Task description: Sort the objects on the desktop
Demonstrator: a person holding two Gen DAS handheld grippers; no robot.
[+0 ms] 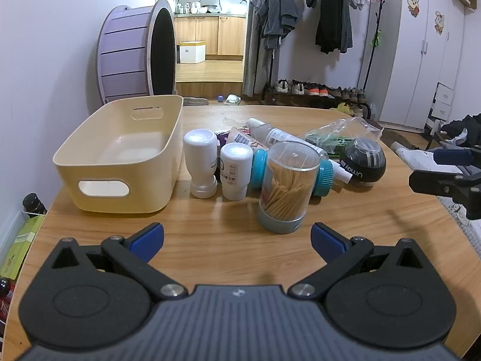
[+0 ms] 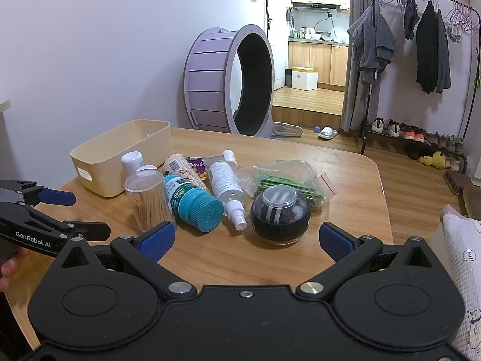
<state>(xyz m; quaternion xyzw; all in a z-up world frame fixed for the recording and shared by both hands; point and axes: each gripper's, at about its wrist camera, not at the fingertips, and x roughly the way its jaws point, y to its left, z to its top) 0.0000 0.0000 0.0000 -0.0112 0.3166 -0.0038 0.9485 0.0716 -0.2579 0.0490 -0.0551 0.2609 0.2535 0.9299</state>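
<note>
Sorting not begun: cream bin (image 1: 120,162) empty. Both grippers (image 1: 237,240) (image 2: 246,237) gape, unladen. Next: clamp the toothpick jar (image 1: 285,186) at 12 o'clock.

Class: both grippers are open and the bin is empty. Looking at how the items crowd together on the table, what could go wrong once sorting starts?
1. The toothpick jar stands upright against the lying teal-capped bottle; reaching past it might tip it.
2. The black ball looks round and may roll if nudged.
3. The spray bottle lies among neighbours, so the right gripper could catch two things.
</note>
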